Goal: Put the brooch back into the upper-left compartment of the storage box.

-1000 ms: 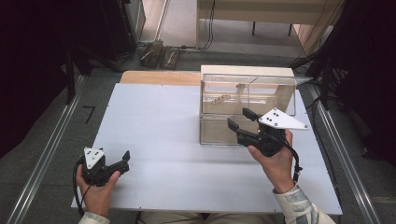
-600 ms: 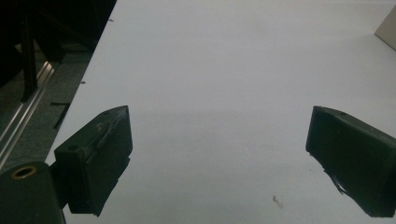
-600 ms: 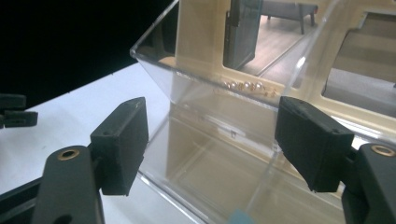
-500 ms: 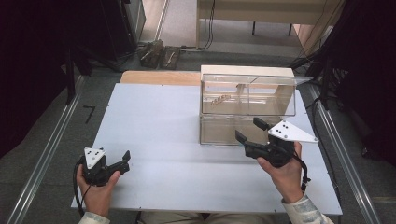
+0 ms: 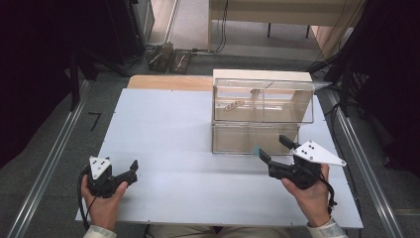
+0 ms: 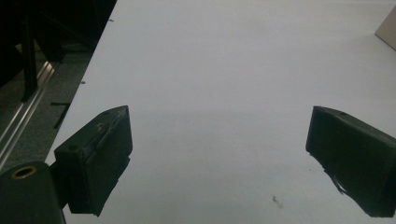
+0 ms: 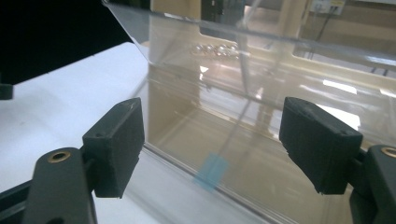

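Right hand-held gripper (image 5: 271, 148) is held low over the white desk (image 5: 188, 148), at its near right part. Its jaws are seen spread wide, having just been opening, and nothing is gripped between them. The clear box (image 5: 262, 116) stands just ahead of this hand-held gripper, its front wall close to the jaw tips; whether a tip touches the wall cannot be told. In the right gripper view the clear box (image 7: 261, 116) is seen directly in front, between and beyond the two jaws, with a small blue tab (image 7: 211, 171) low on its front wall. A pale, short object (image 5: 234, 105) is seen inside the upper compartment, beyond and to the left of the right hand-held gripper.

Left hand-held gripper (image 5: 133, 167) is held at the desk's near left edge, well apart from the box. Its jaws are seen wide apart, with bare desk (image 6: 224, 93) between them.
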The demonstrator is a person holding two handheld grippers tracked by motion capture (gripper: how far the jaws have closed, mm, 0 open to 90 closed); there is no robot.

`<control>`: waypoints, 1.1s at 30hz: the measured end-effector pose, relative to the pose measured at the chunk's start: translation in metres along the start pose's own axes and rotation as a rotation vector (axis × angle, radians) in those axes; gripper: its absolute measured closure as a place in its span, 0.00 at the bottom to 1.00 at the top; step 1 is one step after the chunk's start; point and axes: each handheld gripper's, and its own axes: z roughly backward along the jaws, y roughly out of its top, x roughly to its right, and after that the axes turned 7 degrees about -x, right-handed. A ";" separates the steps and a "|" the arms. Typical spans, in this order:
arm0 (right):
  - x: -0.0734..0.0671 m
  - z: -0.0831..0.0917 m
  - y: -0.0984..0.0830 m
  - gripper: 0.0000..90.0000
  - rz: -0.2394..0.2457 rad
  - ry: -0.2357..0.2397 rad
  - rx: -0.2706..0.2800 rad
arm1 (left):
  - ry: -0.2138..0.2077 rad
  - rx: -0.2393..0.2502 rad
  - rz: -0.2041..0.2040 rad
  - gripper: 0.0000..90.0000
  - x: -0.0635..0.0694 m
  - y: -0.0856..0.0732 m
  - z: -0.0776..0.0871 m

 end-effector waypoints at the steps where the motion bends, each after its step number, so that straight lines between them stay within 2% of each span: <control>1: 0.001 0.000 -0.003 0.23 -0.004 -0.005 -0.006 | -0.001 0.000 0.000 0.07 0.000 0.000 0.000; 12: 0.017 0.006 -0.028 0.22 -0.045 -0.057 -0.054 | 0.001 -0.001 -0.005 0.07 0.000 0.000 0.000; 22: 0.037 0.016 -0.051 0.22 -0.100 -0.125 -0.097 | 0.002 -0.001 -0.008 0.07 0.001 0.000 0.000; 33: 0.052 0.022 -0.069 0.22 -0.122 -0.185 -0.143 | 0.003 0.001 -0.005 0.07 0.001 0.000 0.000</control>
